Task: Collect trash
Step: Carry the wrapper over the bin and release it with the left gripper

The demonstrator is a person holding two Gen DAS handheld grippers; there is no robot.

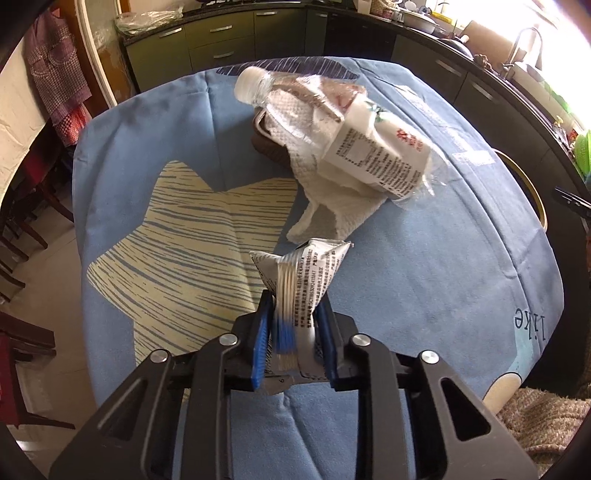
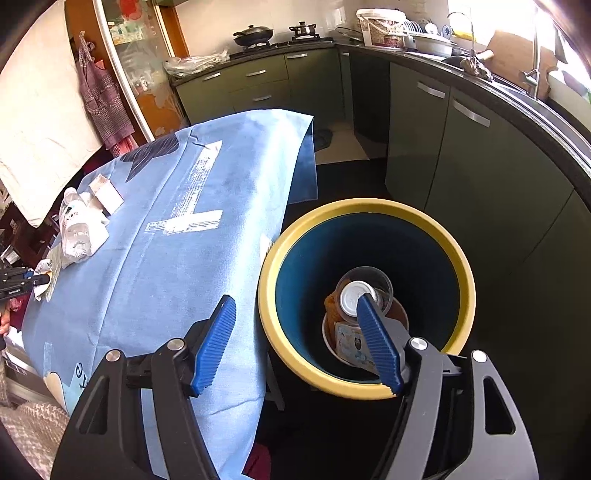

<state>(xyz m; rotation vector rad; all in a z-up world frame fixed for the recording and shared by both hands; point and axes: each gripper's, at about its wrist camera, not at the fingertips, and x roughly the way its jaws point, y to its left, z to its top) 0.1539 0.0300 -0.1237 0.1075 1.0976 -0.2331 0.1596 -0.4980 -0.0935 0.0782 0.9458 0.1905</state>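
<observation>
Your left gripper (image 1: 295,314) is clamped on a crinkly silver wrapper (image 1: 301,280) just above the blue tablecloth (image 1: 424,277), with plenty of bare cloth around it. Beyond it a paper towel (image 1: 332,199) and a clear plastic bottle (image 1: 332,122) lie piled together. Your right gripper (image 2: 295,306) hangs wide and empty at the table edge, over the yellow-rimmed bin (image 2: 369,210), which holds a clear cup (image 2: 364,291) and other trash.

Blue tablecloth (image 1: 424,295), green cabinets (image 2: 461,155), pans on stove (image 2: 255,35).
</observation>
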